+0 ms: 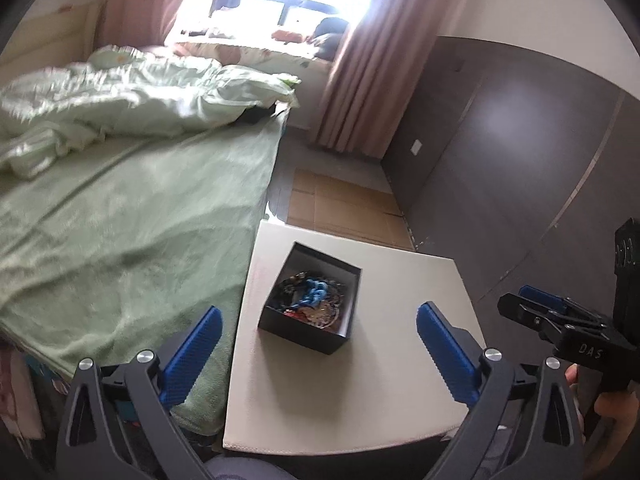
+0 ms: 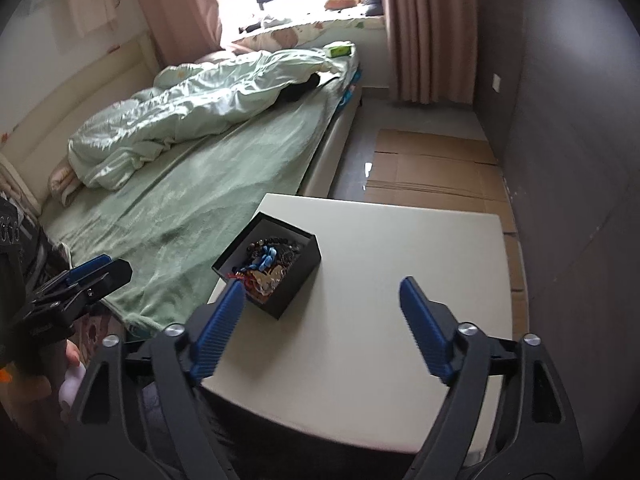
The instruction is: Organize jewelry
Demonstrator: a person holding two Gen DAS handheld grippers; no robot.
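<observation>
Hovering above the bench (image 2: 384, 320) with both fingers spread wide and gripping nothing: left tool (image 1: 320, 344), right tool (image 2: 322, 322); sitting on the bench's bed-side part, black box (image 1: 308, 334) heaped with tangled jewelry (image 1: 310, 300), lidless, seemingly for reaching in

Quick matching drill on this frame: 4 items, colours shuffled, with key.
Items:
1. box
2. bed sheet
3. curtain
4. finger pads of the left hand-held gripper

Colours:
A. pink
B. blue
C. black
D. light green

Pairs: 1-C, 2-D, 3-A, 4-B
</observation>
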